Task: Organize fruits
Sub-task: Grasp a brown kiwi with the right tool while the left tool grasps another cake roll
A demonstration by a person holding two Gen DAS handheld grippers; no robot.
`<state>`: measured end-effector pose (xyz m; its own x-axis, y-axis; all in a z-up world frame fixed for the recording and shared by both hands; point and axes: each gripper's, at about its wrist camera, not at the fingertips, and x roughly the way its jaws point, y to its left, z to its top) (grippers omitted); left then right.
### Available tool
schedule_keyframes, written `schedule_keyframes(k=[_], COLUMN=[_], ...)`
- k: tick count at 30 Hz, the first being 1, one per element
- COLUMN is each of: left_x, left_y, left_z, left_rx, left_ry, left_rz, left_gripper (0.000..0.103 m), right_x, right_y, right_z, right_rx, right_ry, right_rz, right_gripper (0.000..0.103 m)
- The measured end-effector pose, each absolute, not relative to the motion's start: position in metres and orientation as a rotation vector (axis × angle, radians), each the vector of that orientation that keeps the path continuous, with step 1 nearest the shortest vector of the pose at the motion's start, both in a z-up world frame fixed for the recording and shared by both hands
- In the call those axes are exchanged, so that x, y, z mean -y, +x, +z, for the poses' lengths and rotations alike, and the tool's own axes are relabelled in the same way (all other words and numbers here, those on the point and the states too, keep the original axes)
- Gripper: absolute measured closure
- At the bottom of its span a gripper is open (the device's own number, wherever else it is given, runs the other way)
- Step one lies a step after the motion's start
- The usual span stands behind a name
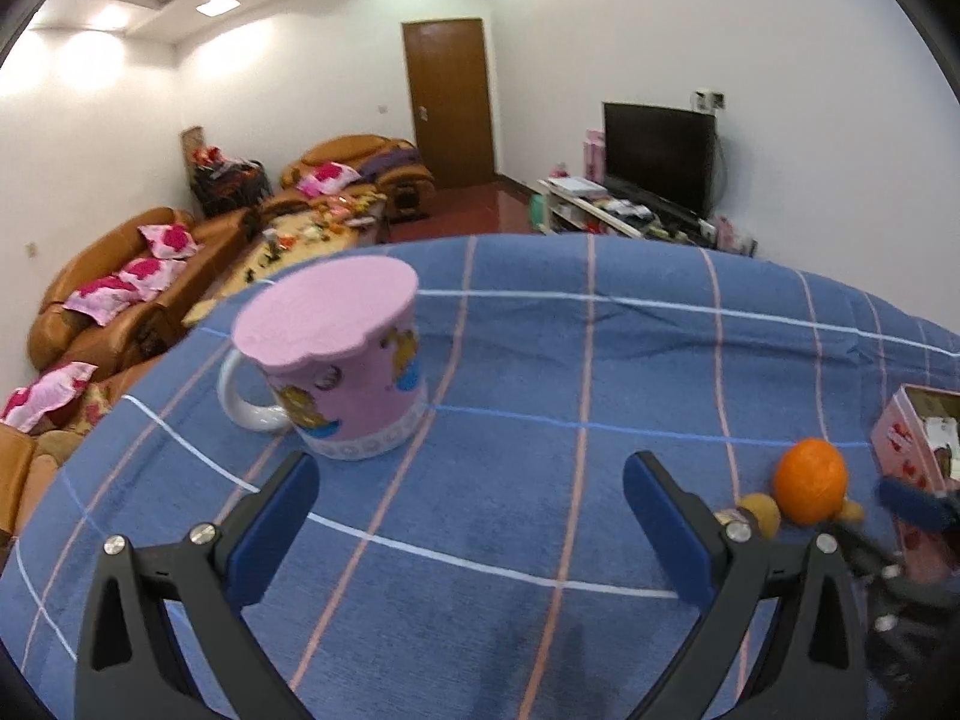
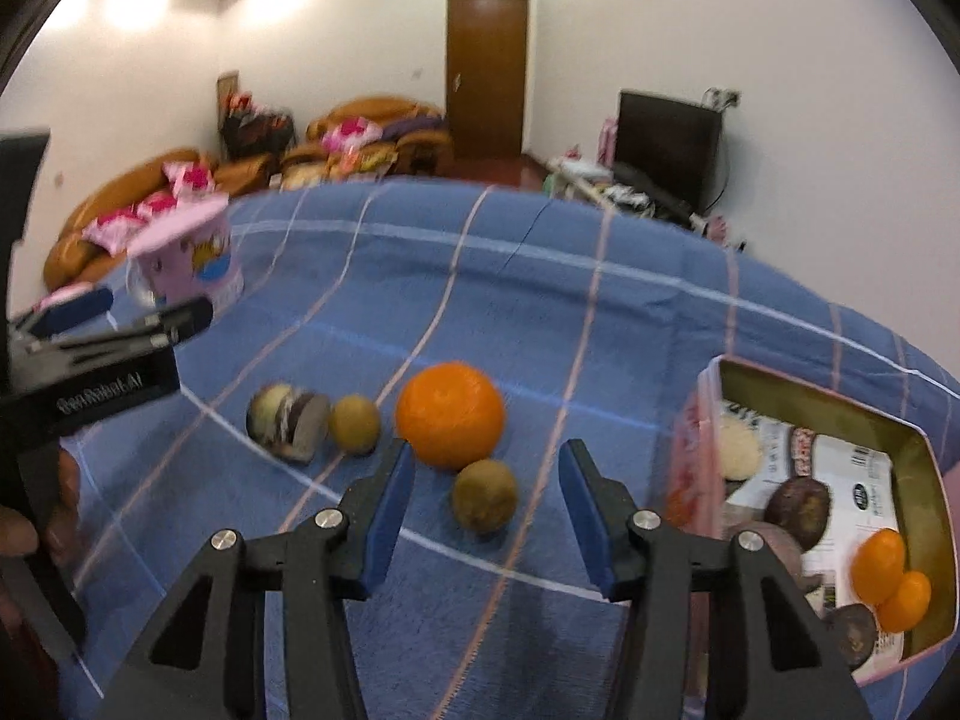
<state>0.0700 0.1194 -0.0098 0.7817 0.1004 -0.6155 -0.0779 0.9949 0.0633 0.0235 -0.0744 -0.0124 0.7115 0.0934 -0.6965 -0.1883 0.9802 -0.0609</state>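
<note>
The left tongs (image 1: 471,516) point forward and downward, their two blue-padded fingers (image 1: 273,531) spread wide with nothing between them. From the right wrist view the left tongs (image 2: 129,315) show at the left edge, seen from the side and blurred, with a hand (image 2: 36,531) wrapped around the black handle below them. The right tongs (image 2: 486,519) tilt downward too, their blue pads (image 2: 390,519) standing apart at a moderate gap and pressing on nothing. In the left wrist view the right tongs appear only as a blurred blue-tipped finger (image 1: 915,504) at the right edge.
</note>
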Motion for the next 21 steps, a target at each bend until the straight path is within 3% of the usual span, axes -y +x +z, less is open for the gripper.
schedule_keyframes(k=[2, 7, 15, 19, 21], left_x=[-0.119, -0.116, -0.085, -0.069, -0.065], left_y=[0.068, 0.066, 0.06, 0.059, 0.063], left_z=[-0.009, -0.007, -0.011, -0.017, -0.023], left_rx=[-0.664, -0.667, -0.694, -0.737, -0.767], left_ry=[0.037, 0.034, 0.081, 0.105, 0.1], left_rz=[0.092, 0.05, -0.161, -0.228, -0.235], left_gripper=[0.0, 0.0, 0.0, 0.01, 0.01], right_x=[0.069, 0.068, 0.082, 0.094, 0.097], right_y=[0.029, 0.038, 0.013, -0.011, -0.016], right_z=[-0.019, -0.031, -0.012, -0.002, 0.001], right_rx=[-0.812, -0.891, -0.758, -0.664, -0.657], right_ry=[-0.157, -0.163, -0.097, -0.019, -0.004], right_rz=[0.16, 0.161, 0.136, 0.141, 0.144], right_gripper=[0.054, 0.075, 0.075, 0.075, 0.075])
